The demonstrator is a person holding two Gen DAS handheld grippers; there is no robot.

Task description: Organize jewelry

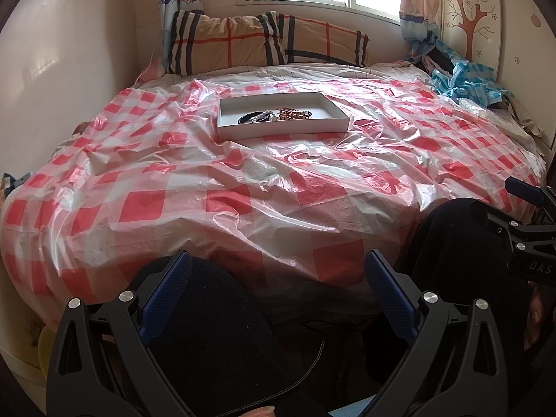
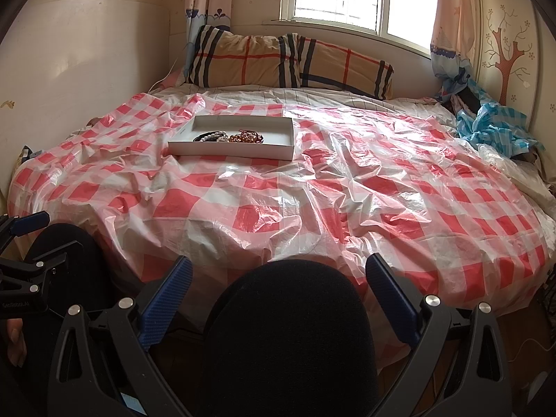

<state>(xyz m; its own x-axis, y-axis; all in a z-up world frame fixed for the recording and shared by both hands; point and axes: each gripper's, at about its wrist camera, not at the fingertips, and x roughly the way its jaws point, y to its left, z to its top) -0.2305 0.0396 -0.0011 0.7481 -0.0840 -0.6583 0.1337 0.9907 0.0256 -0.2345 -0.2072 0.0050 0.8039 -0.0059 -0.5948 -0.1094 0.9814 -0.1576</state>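
- Jewelry (image 1: 274, 116) lies heaped in the white tray (image 1: 283, 128) far up the bed (image 1: 243, 191).
- Left gripper (image 1: 278, 271) and right gripper (image 2: 279, 272) hang near, fingers wide and empty.
- Reach far, then pinch one bracelet, not the tangle.

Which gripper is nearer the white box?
Left, slightly. The box sits nearly straight ahead of the left gripper, but ahead and off to the left of the right gripper.

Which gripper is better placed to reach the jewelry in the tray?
Left, probably: the tray sits nearly straight ahead of the left gripper, but off to the side of the right gripper. Both are open, empty and far back.
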